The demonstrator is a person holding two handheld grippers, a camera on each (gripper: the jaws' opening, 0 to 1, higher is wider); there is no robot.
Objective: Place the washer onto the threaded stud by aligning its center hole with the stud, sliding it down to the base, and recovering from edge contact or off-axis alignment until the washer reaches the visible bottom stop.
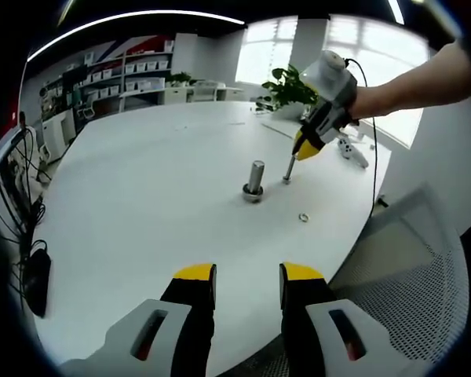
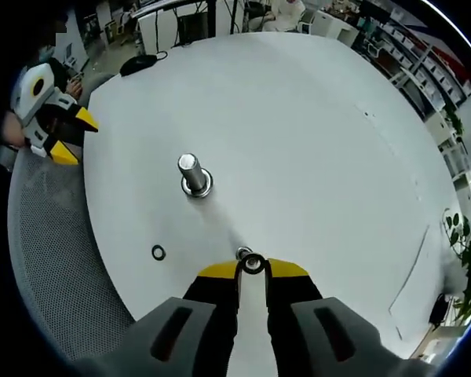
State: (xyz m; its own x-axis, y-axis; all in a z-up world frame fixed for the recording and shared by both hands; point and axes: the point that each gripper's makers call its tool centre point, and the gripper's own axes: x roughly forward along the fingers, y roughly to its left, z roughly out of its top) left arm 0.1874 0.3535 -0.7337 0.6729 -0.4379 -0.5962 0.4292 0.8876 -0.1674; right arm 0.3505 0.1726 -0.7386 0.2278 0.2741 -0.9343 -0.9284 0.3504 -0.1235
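the washer (image 2: pixel 253 265) sits between the yellow tips of the right gripper (image 2: pixel 253 267), held flat with its hole facing up, i think so that the hole can meet a stud end straight on. directly under it, touching or almost touching, is the top of a thin stud (image 2: pixel 242 253). in the left gripper view this thin stud (image 1: pixel 288 170) stands upright on the white table (image 1: pixel 141 196), and the right gripper (image 1: pixel 304 147) comes down on its top from above. the jaws are narrow, closed on the washer.

beside the thin stud, a little apart, stands a thicker metal stud (image 1: pixel 254 179) with a wide base; it is bare, nothing is on it. on the other side of the thin stud, near the table edge, a second small ring (image 1: pixel 304 217) lies flat on the table.

the left gripper (image 1: pixel 247 275) waits far back from the studs, above the near edge of the table, with a clear gap between its jaws and nothing in them. probably it stays out of the way.

whether the washer hole is already over the thin stud's tip i cannot tell; the tips cover this place. the threads are too small to see.
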